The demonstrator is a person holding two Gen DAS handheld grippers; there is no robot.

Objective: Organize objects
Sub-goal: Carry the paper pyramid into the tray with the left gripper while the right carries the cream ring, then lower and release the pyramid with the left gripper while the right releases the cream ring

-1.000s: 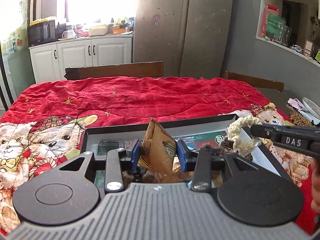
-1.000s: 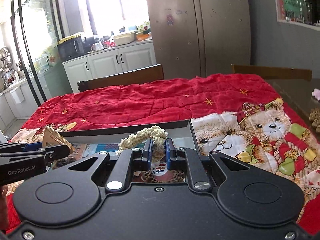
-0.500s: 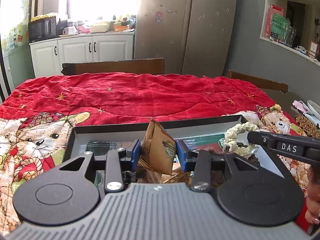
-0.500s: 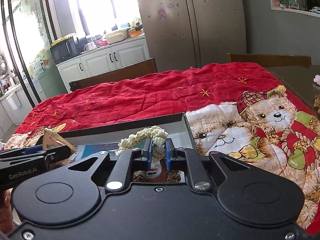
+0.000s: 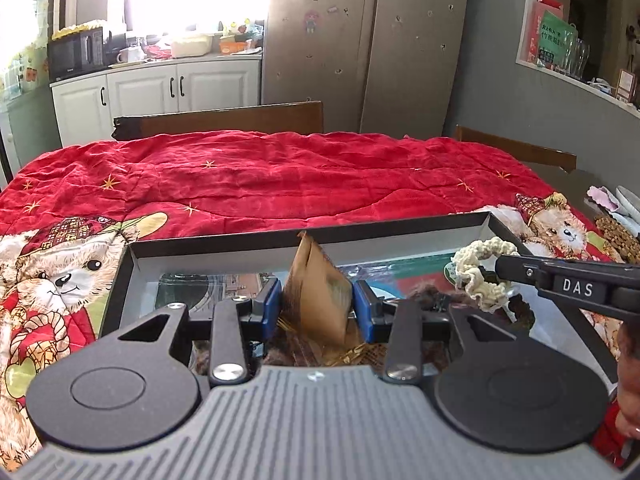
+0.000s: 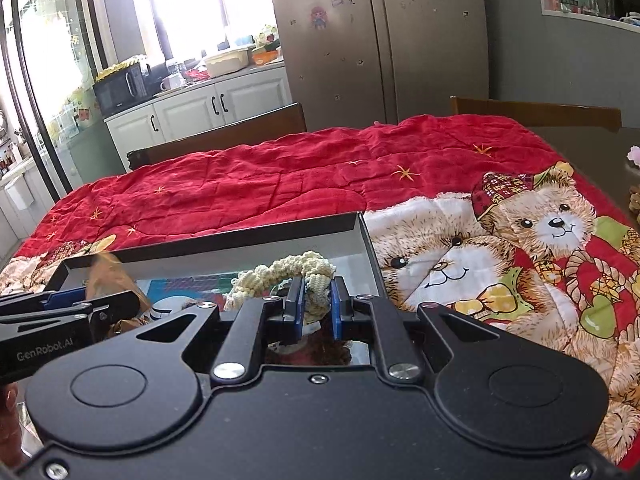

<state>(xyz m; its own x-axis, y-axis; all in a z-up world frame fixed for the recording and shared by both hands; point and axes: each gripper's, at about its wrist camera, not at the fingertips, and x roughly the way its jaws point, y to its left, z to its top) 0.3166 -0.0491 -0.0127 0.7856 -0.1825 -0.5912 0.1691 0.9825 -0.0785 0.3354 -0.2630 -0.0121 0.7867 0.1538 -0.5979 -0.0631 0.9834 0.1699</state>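
Note:
A shallow black box (image 5: 224,242) (image 6: 240,240) with grey inner walls lies on the red bear-print blanket. My left gripper (image 5: 317,305) is shut on a brown paper packet (image 5: 320,300), held upright over the box's middle. My right gripper (image 6: 315,309) is shut on a cream knitted scrunchie (image 6: 288,272), hanging over the box's right half. In the left wrist view the right gripper's finger (image 5: 560,280) comes in from the right with the scrunchie (image 5: 476,270). In the right wrist view the left gripper (image 6: 60,312) and the packet (image 6: 108,276) show at the left edge.
Printed cards and dark furry items lie inside the box (image 5: 424,292). Brown pellets and cloths (image 5: 616,236) sit off the blanket's right edge. Wooden chair backs (image 5: 220,120) stand behind the table, with cabinets and a fridge (image 5: 360,48) beyond. A hand (image 5: 628,392) shows at lower right.
Both grippers have sunk toward the box with their loads still held. The box's far wall now sits higher in both views.

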